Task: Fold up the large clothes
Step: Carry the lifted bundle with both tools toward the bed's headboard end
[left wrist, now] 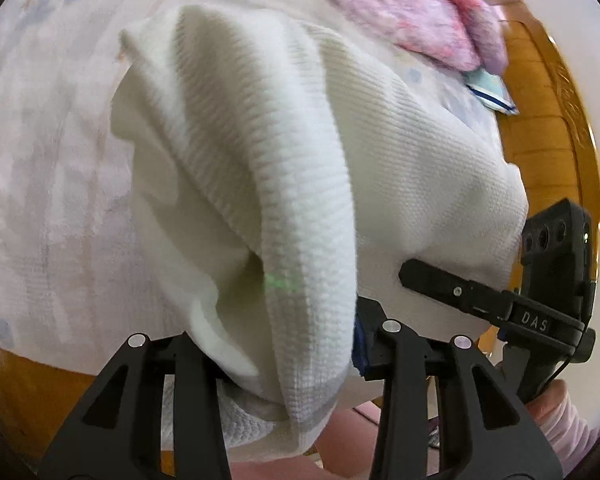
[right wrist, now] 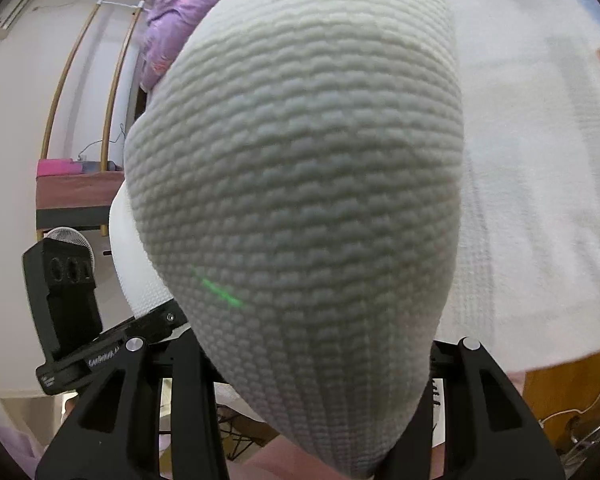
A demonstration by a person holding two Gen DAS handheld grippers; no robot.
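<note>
Fingers of your left gripper [left wrist: 284, 364] and right gripper [right wrist: 312, 384] each clench a bunched edge of the white knit garment [left wrist: 300, 152], lifted off the bed [left wrist: 40, 160], probably so it hangs straight before you fold it.

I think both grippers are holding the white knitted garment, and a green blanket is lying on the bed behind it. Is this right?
Not quite. The blanket behind it is pink and purple, not green, as the left wrist view shows. The rest stands: the left gripper and right gripper both hold the white knitted garment above the bed.
</note>
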